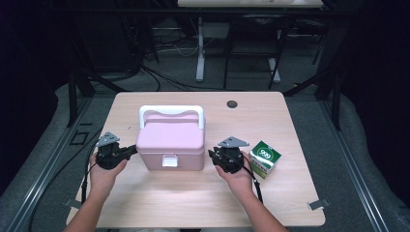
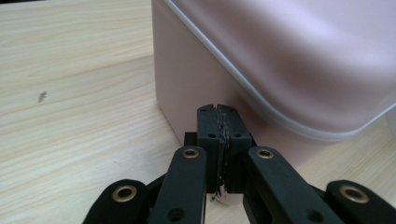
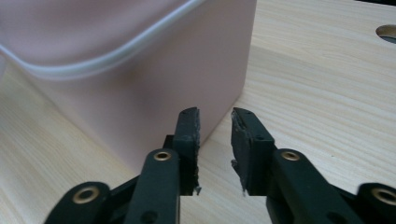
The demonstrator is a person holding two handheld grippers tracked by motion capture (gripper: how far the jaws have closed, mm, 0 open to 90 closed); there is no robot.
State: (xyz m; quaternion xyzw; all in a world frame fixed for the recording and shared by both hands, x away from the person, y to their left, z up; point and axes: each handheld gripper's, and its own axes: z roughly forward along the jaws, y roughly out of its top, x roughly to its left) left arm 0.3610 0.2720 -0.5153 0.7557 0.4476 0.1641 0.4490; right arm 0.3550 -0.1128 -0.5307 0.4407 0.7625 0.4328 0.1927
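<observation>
Holding: I have a gripper in each hand, one at either side of the pink box (image 1: pixel 170 141).
Table: pale wood grain, my side at 6 o'clock; the bare top (image 1: pixel 270 111) runs to a round hole (image 1: pixel 232 104) near the far edge at 1 o'clock.
Pink box: middle of the table, white handle (image 1: pixel 171 112) raised, white latch (image 1: pixel 169 161) facing me, lid down.
Left gripper (image 1: pixel 131 150): at 9 o'clock of the box, by its lower corner; in the left gripper view my jaws are pressed together with nothing between them, tips just short of the box wall (image 2: pixel 187 88).
Right gripper (image 1: pixel 212 155): at 3 o'clock of the box; in the right gripper view my jaws stand a narrow gap apart, empty, near the box corner (image 3: pixel 233 70).
Green carton (image 1: pixel 265 158): at 3 o'clock of my right hand (image 1: pixel 239 176), just beside it.
Room: dark; grey floor (image 1: pixel 309 121) around the table, black cables (image 1: pixel 159 77) and a white table leg (image 1: pixel 200 50) at 12 o'clock.
</observation>
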